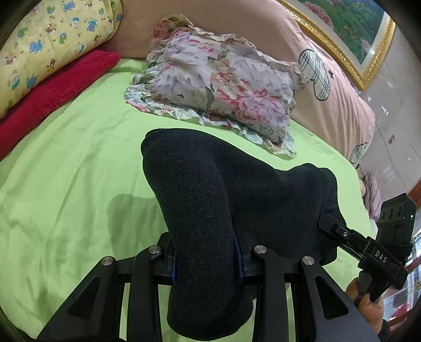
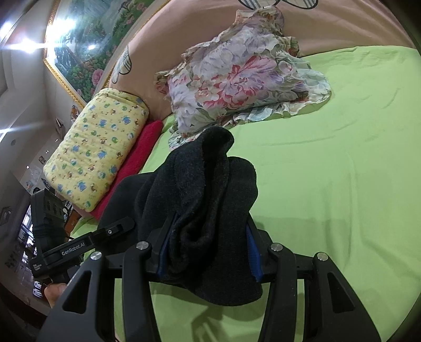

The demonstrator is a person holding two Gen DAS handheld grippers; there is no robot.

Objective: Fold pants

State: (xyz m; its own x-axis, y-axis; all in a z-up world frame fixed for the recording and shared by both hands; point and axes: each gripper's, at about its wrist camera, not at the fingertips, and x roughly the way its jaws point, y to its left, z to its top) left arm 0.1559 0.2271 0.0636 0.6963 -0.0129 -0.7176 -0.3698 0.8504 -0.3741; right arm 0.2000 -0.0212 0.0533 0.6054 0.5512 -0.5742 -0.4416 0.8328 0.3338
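Note:
The dark grey knit pants [image 1: 210,200] hang bunched between both grippers above the green bed sheet [image 1: 79,168]. My left gripper [image 1: 206,265] is shut on one part of the pants, the fabric draping over and below its blue-padded fingers. My right gripper [image 2: 208,252] is shut on another bunch of the same pants [image 2: 200,189]. The right gripper also shows in the left wrist view [image 1: 339,231], touching the cloth at the right. The left gripper shows in the right wrist view [image 2: 115,229] at the lower left. The fingertips are hidden in fabric.
A floral pillow [image 1: 218,86] lies on the sheet beyond the pants. A red towel [image 1: 52,94] and a yellow cartoon-print bolster [image 1: 55,39] lie along the bed's edge. A pink headboard [image 1: 329,86] and a gold-framed painting [image 1: 350,23] stand behind.

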